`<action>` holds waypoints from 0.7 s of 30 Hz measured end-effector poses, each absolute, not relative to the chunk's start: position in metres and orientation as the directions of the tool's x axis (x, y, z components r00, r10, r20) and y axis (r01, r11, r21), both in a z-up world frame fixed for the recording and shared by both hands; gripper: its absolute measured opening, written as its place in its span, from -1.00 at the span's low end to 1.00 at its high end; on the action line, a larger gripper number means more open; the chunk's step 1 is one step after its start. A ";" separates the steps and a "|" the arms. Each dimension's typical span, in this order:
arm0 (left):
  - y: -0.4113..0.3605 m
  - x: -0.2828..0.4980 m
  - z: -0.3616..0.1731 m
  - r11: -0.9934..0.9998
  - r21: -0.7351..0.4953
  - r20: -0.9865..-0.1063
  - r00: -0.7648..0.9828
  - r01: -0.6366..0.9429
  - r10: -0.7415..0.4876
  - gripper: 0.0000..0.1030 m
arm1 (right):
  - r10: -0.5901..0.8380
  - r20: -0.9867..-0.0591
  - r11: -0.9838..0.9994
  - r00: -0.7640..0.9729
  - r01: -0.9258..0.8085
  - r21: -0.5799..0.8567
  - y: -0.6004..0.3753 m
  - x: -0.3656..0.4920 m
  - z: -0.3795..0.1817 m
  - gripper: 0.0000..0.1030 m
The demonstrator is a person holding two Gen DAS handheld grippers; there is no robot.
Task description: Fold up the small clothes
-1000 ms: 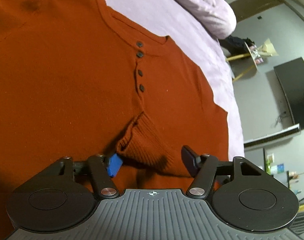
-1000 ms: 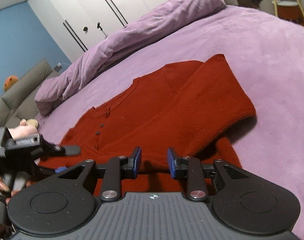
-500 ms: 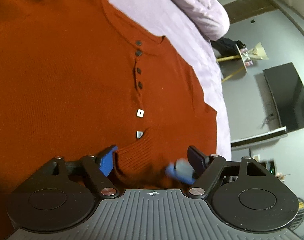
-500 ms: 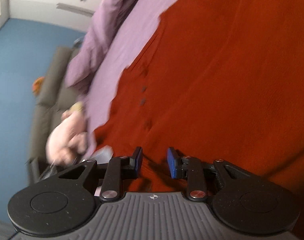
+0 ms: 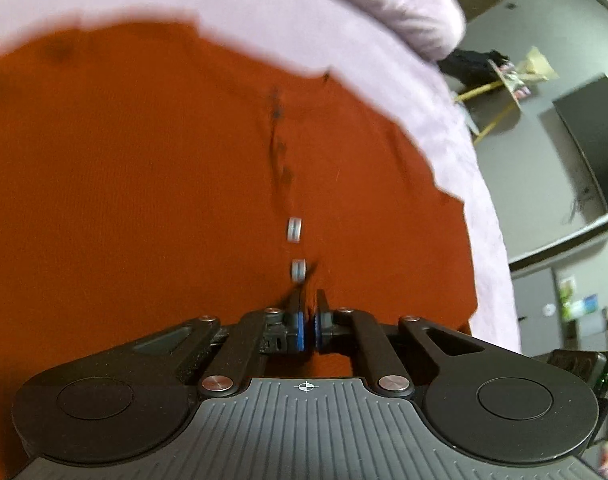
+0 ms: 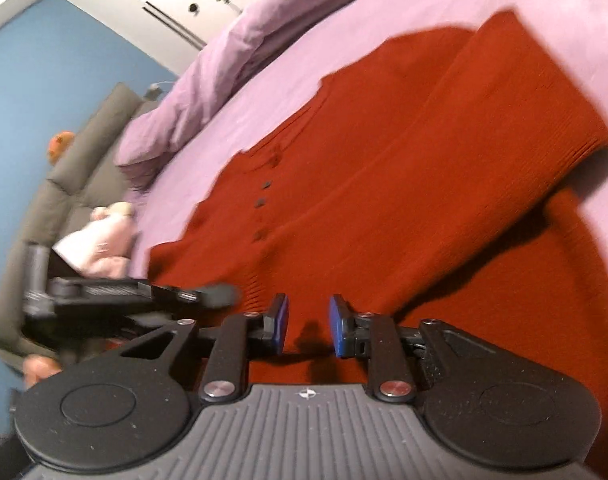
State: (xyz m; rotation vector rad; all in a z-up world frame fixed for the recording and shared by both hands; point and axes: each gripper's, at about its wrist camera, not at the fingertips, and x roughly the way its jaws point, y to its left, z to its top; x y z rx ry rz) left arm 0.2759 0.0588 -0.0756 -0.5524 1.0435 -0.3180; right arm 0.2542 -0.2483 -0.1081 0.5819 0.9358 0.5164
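Sweater: soft, limp rust knit on the bed; probably best pinched at the ribbed hem.
Left gripper: pressed together, whether on knit is unclear.
Right gripper: closing, nothing between.

Rust-orange knitted sweater spread over lilac bed; left hand-held gripper fully closed above its hem.

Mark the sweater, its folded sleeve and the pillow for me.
sweater (image 5: 144, 200), left wrist view, on the chest panel.
folded sleeve (image 6: 484, 152), right wrist view, mid-sleeve.
pillow (image 6: 232, 56), right wrist view, on its side.
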 end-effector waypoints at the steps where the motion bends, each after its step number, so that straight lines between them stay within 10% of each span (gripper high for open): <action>1: 0.063 0.277 -0.065 0.846 -0.534 -0.730 0.500 0.007 -0.465 -0.88 | 0.609 -0.601 0.758 0.517 -0.157 0.633 -0.252 0.254 -0.106 -0.58; 7: 0.083 0.292 -0.028 0.998 -0.058 -0.755 0.656 -0.032 -0.023 -0.97 | 0.330 -0.652 0.898 0.683 -0.014 0.440 -0.281 0.254 -0.100 -0.59; 10: 0.110 0.297 -0.044 0.958 -0.266 -0.793 0.589 -0.103 -0.157 -0.96 | 0.238 -0.665 0.926 0.708 0.041 0.375 -0.282 0.259 -0.095 -0.53; 16: 0.092 0.264 -0.089 0.820 -0.563 -0.761 0.454 -0.107 -0.463 -0.08 | 0.349 -0.651 0.900 0.674 -0.049 0.433 -0.264 0.261 -0.094 -0.25; 21: 0.086 0.247 -0.109 0.727 -0.671 -0.710 0.408 -0.143 -0.574 -0.02 | 0.522 -0.640 0.839 0.564 -0.205 0.504 -0.235 0.272 -0.090 -0.18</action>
